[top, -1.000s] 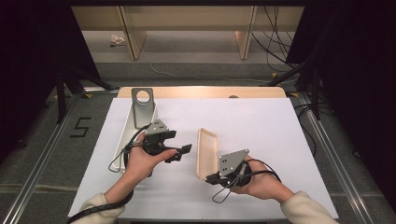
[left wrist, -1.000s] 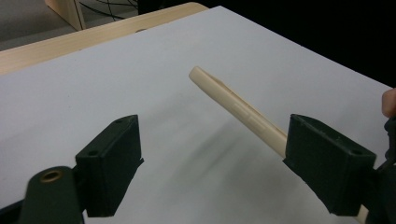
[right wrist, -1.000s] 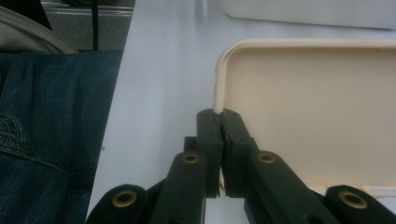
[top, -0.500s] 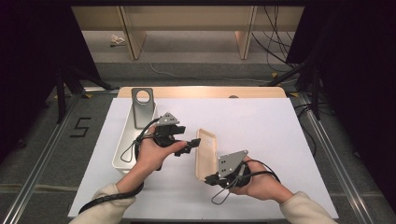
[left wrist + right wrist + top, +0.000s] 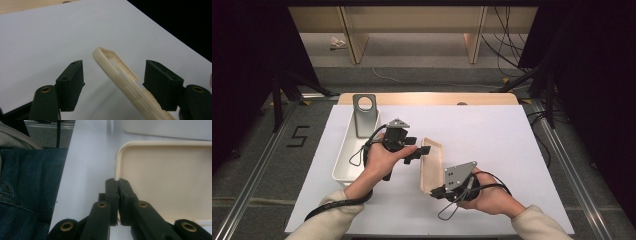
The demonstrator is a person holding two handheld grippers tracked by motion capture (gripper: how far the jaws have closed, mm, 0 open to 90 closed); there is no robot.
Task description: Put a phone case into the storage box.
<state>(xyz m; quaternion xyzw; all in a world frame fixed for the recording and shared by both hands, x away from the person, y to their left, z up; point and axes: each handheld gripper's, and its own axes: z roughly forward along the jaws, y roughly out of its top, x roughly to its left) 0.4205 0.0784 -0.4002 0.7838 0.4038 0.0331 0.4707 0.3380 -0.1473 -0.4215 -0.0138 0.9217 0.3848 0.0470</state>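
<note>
Cream tray (image 5: 432, 165) rim clenched in right tongs (image 5: 435, 190), far end between released left tongs (image 5: 420, 148)

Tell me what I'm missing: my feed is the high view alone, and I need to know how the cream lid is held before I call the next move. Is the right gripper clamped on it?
Observer: Yes. The right gripper is shut on the near rim of the cream lid.
Operator: And the left gripper?
Observer: The left gripper is open, its jaws on either side of the lid's far edge.
Operator: Is either pad touching?
Observer: The left gripper view shows the edge close to one pad; contact is unclear.
</note>
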